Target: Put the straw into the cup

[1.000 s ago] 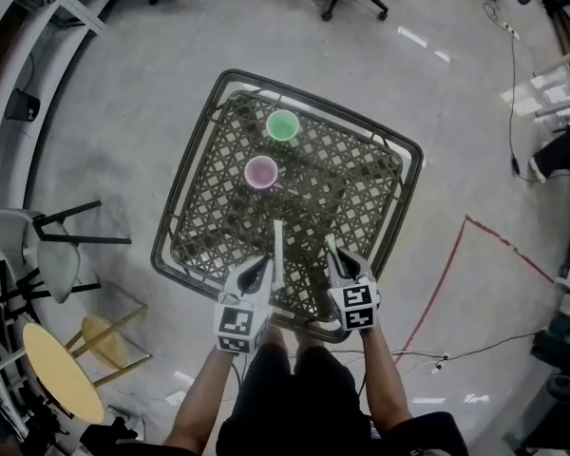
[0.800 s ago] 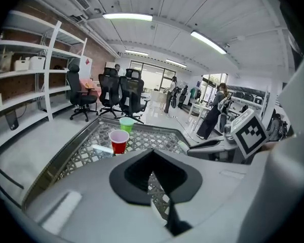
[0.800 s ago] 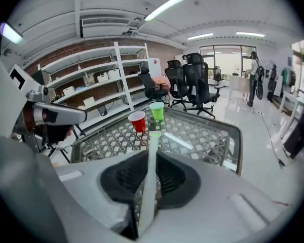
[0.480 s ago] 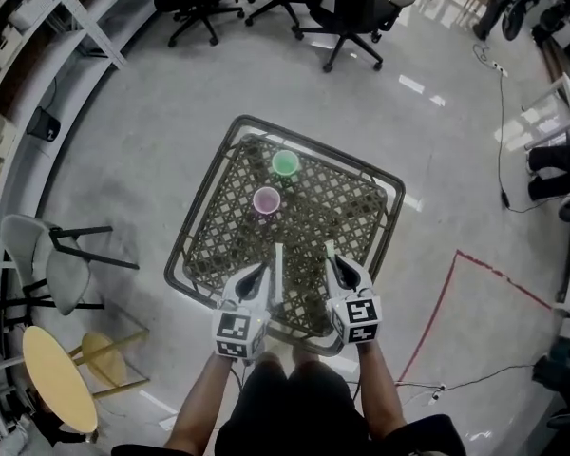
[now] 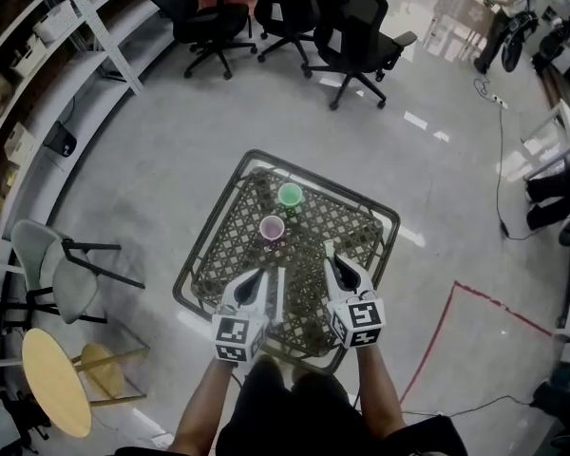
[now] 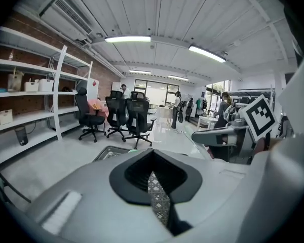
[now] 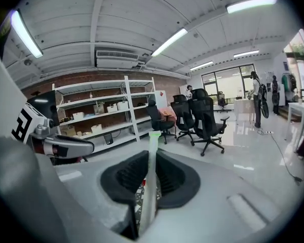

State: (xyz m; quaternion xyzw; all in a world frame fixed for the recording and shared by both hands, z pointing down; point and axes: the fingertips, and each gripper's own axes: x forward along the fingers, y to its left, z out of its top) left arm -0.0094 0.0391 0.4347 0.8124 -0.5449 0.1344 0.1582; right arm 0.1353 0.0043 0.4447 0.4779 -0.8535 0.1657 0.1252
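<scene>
My right gripper (image 5: 338, 270) (image 7: 152, 172) is shut on a pale straw (image 7: 150, 186) with a green tip. The straw stands up between the black pads (image 7: 173, 178). My left gripper (image 5: 252, 289) (image 6: 153, 178) has its jaws a narrow slit apart, and only table lattice shows through the slit. In the head view a second white straw (image 5: 280, 294) lies just right of the left gripper; I cannot tell if it rests on the table. A pink cup (image 5: 272, 227) and a green cup (image 5: 290, 195) stand upright on the far half of the lattice table (image 5: 361, 226), well beyond both grippers.
Black office chairs (image 5: 356, 27) stand on the grey floor beyond the table. Shelving (image 5: 66, 55) runs along the left wall. A grey chair (image 5: 47, 259) and a round yellow stool (image 5: 52, 378) are at the left. Red tape (image 5: 437, 335) marks the floor at the right.
Both grippers have risen above the table's near edge, the right one still holding its straw. The head view has pulled back, so the table and cups look smaller and more chairs show.
</scene>
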